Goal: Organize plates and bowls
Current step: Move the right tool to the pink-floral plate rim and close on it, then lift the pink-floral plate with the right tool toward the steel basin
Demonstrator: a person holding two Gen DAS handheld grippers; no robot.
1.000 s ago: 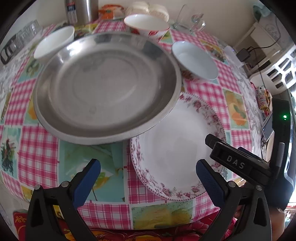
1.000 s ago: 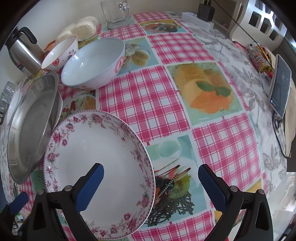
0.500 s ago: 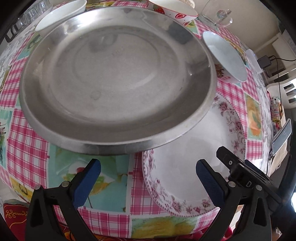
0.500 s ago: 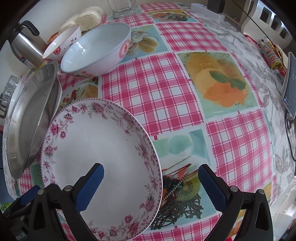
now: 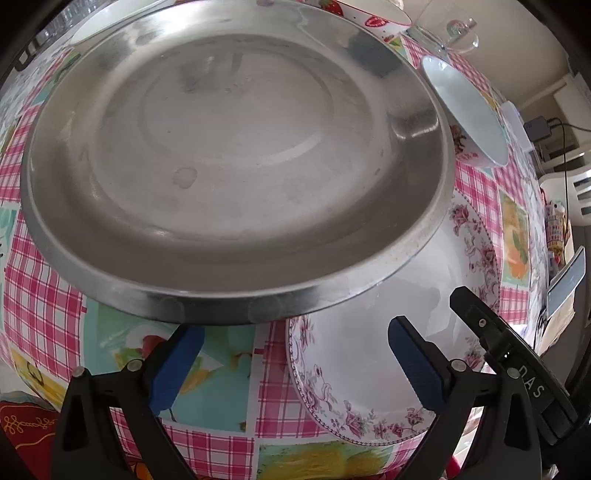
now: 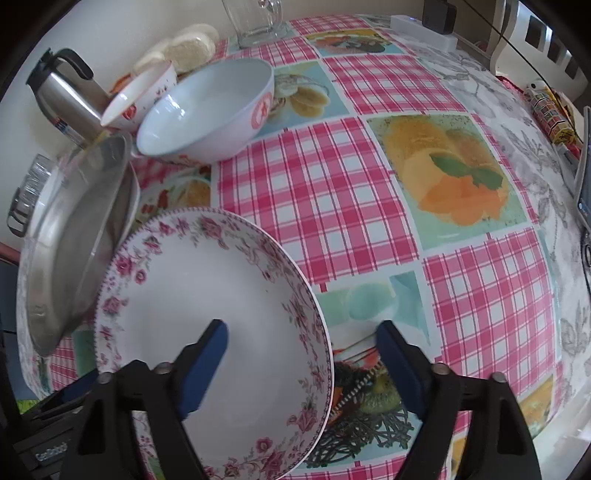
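A large steel plate (image 5: 229, 155) lies on the checked tablecloth, its near rim overlapping a white floral plate (image 5: 373, 354). My left gripper (image 5: 291, 363) is open, its fingertips just below the steel plate's near rim. In the right wrist view my right gripper (image 6: 301, 363) is open and straddles the right rim of the floral plate (image 6: 207, 306), left finger over the plate, right finger over the cloth. The steel plate (image 6: 74, 236) sits to its left. A white bowl (image 6: 210, 110) and a strawberry bowl (image 6: 140, 96) stand behind.
A steel thermos (image 6: 62, 96), a glass jug (image 6: 255, 18) and round buns (image 6: 184, 48) stand at the table's back. A phone (image 6: 583, 192) and a snack pack (image 6: 546, 110) lie at the right edge. The other gripper's body (image 5: 509, 362) shows at the lower right.
Both grippers moved forward and lower toward the plates. The steel plate's rim now reaches my left fingertips. The right gripper's fingers now straddle the floral plate's rim.
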